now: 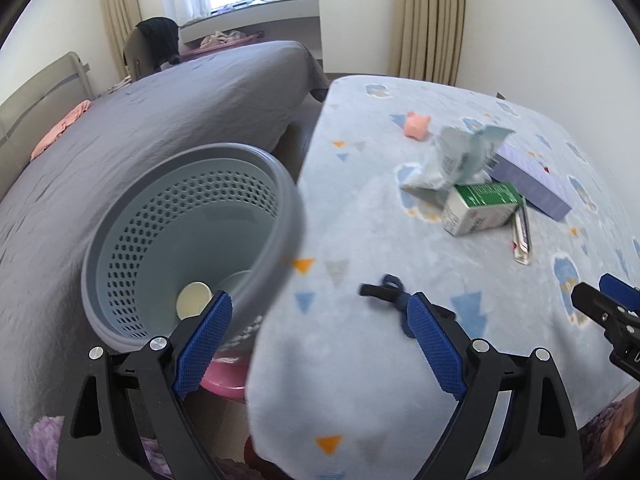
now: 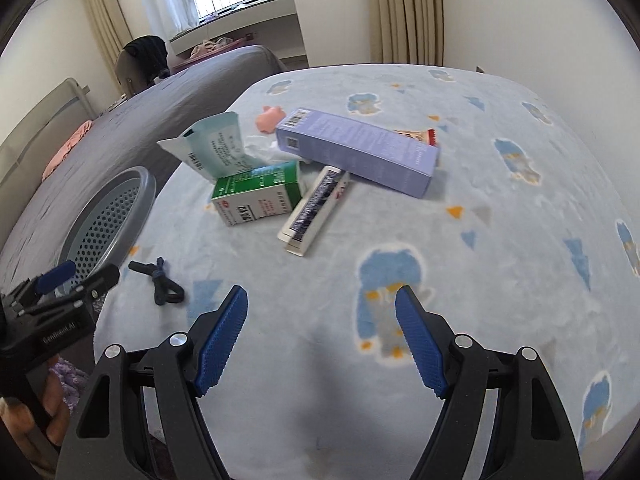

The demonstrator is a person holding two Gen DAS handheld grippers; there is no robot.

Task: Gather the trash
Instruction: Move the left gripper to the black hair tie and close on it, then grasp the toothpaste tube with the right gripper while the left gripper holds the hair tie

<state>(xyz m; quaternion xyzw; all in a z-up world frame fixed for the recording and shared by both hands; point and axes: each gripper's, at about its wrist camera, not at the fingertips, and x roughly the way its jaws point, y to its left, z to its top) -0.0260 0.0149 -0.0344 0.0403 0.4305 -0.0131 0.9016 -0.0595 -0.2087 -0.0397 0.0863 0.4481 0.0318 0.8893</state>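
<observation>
with both the left gripper (image 1: pixel 320 344) and right gripper (image 2: pixel 320 340) spread apart and empty, the green box (image 2: pixel 260 196) and tube (image 2: pixel 316 208) lie touching in the pile on the blanket (image 2: pixel 480 240), so a grab risks dragging a neighbour short of the basket (image 1: pixel 192 240).
</observation>
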